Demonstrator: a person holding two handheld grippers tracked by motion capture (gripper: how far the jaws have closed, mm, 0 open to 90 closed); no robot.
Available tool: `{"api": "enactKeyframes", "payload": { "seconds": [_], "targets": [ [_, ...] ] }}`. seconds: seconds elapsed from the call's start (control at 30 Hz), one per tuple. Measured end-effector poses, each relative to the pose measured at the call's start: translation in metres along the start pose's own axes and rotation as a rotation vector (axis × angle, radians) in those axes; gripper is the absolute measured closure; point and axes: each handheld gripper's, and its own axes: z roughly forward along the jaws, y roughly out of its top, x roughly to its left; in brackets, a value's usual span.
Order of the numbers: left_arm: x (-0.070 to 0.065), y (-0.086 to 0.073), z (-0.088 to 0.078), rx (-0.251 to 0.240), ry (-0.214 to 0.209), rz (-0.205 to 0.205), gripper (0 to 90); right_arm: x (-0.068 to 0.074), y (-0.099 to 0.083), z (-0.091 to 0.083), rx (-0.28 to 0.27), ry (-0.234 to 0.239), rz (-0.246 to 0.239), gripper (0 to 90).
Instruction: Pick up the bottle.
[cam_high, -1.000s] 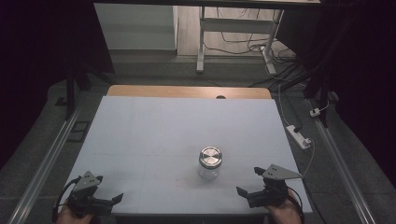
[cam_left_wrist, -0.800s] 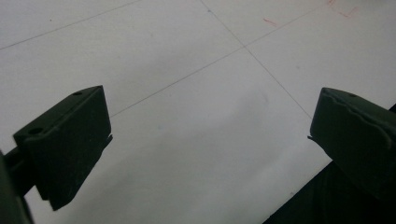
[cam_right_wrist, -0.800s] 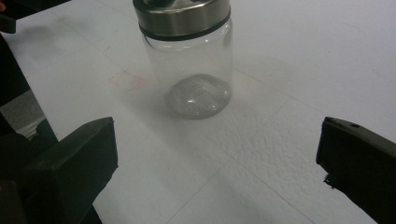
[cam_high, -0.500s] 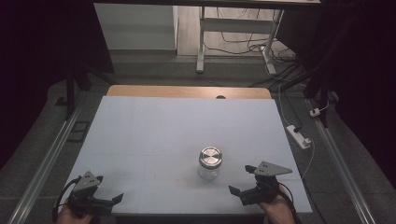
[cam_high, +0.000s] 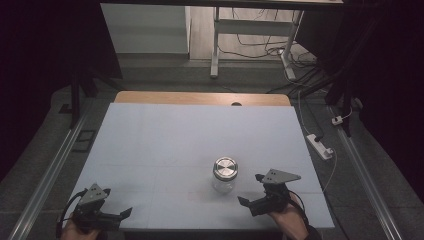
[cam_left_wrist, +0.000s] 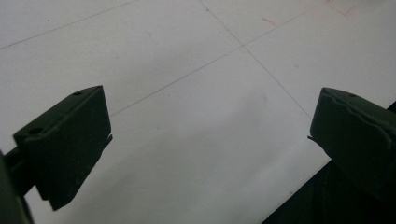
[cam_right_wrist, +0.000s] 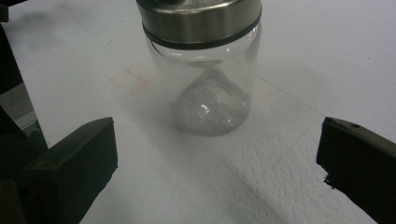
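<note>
Lower centre of the high view: we held the right gripper (cam_high: 251, 191) with jaws spread wide, near and aimed at the upright glass jar (cam_high: 225, 175) with its steel lid (cam_high: 225, 167), while our left gripper (cam_high: 117, 214), likewise released, rested at lower left on the white table (cam_high: 165, 145).

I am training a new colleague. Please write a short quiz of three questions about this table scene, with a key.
1. True or false: the jar stands upright with its metal lid on.
2. Which gripper is nearer to the jar? A) left gripper B) right gripper
3. Fill in: the right gripper's jaws are ____ and do not touch the jar.

Key: 1. True. 2. B; in the right gripper view the jar stands just ahead, between the jaws' lines. 3. Open.
</note>
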Motion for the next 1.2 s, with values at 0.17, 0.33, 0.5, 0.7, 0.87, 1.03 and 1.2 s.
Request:
{"api": "enactKeyframes", "payload": {
  "seconds": [0.17,0.33,0.5,0.7,0.87,1.03,1.2],
  "targets": [
    [0.000,0.000,0.000,-0.001,-0.001,-0.002,0.0,0.000,0.004,0.008,0.011,0.009,0.005,0.0],
    [0.000,0.000,0.000,0.001,-0.002,0.000,0.0,-0.002,0.007,0.015,0.015,0.028,0.023,0.0],
    [0.000,0.000,0.000,0.002,-0.003,-0.003,0.0,-0.003,0.012,0.027,0.040,0.031,0.010,0.0],
    [0.000,0.000,0.000,0.005,-0.005,-0.004,0.0,-0.002,0.018,0.038,0.057,0.032,-0.011,0.0],
    [0.001,0.000,0.000,0.005,-0.007,-0.004,0.0,0.000,0.023,0.047,0.078,0.020,-0.032,0.0],
    [0.001,0.000,0.000,0.005,-0.008,-0.004,0.0,0.001,0.027,0.055,0.096,0.029,-0.038,0.0],
    [0.001,0.000,0.001,0.006,-0.009,-0.004,0.0,0.001,0.031,0.062,0.100,0.033,-0.043,0.0]
  ]
}}
